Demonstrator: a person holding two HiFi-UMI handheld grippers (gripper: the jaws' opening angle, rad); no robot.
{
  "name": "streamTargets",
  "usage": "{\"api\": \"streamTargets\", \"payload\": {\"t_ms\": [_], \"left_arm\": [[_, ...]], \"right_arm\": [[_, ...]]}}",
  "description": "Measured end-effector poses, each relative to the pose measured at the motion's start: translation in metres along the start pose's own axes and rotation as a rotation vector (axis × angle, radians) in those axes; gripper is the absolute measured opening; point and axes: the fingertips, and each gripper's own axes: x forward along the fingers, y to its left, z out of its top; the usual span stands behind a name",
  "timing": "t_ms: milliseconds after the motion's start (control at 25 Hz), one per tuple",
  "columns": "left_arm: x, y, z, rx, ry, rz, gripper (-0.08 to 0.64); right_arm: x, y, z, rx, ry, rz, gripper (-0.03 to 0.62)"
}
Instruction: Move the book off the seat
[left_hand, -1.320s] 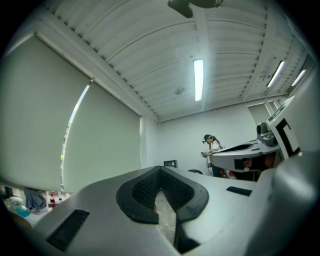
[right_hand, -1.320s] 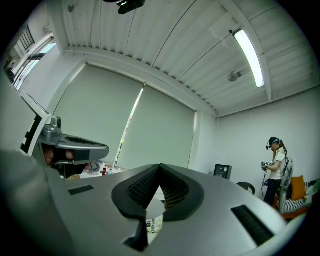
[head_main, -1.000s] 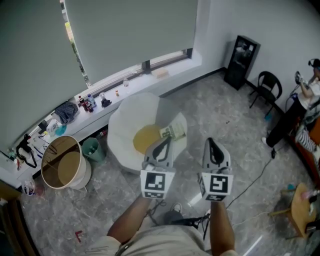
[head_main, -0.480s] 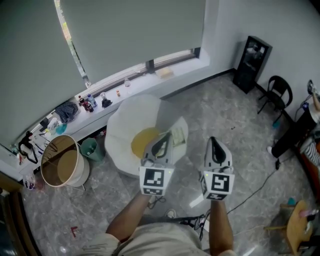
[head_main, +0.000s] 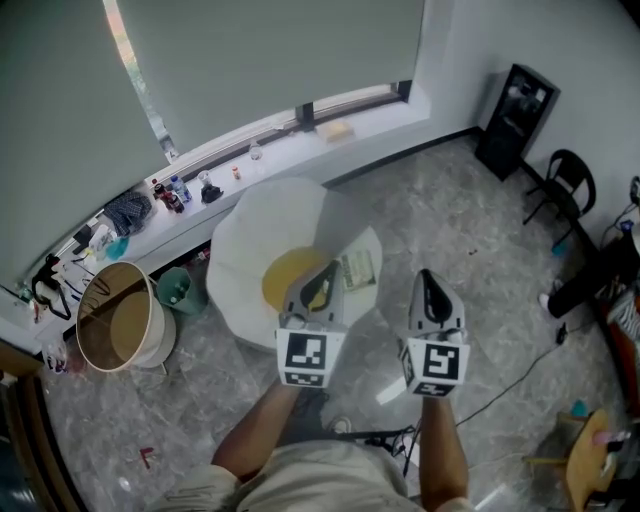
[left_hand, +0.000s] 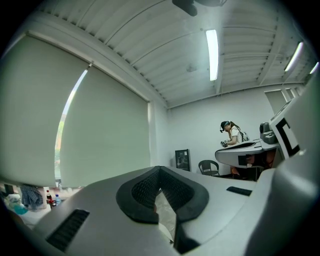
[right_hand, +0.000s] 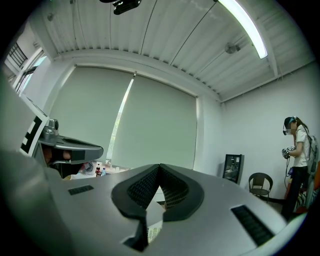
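The book (head_main: 357, 268) lies on the right side of a white, egg-shaped seat (head_main: 262, 232), beside its round yellow cushion (head_main: 288, 277). In the head view my left gripper (head_main: 328, 270) is held level over the cushion's right edge, just left of the book, with its jaws shut and empty. My right gripper (head_main: 427, 278) hangs over the floor to the right of the seat, also shut and empty. In the left gripper view (left_hand: 159, 173) and the right gripper view (right_hand: 160, 171) the dark pads meet at the tip with nothing between them.
A round wooden tub (head_main: 118, 328) and a green bucket (head_main: 178, 290) stand left of the seat. Bottles (head_main: 170, 193) line the window ledge behind. A black cabinet (head_main: 520, 115) and black chair (head_main: 566, 182) are at the far right. A cable (head_main: 500, 385) crosses the floor. A person (right_hand: 298, 160) stands farther off.
Both grippers have moved forward toward the seat, still shut. The seat and book now sit closer in the head view, and the left gripper's tip lies over the cushion's edge.
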Motion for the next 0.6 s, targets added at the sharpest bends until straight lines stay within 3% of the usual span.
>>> {"api": "streamTargets", "payload": {"t_ms": [600], "left_arm": [[0.123,0.11,-0.045,-0.066,0.057,-0.047,0.003]], "right_arm": [[0.165,0.033,-0.014,-0.034,0.086,-0.03,0.005]]}}
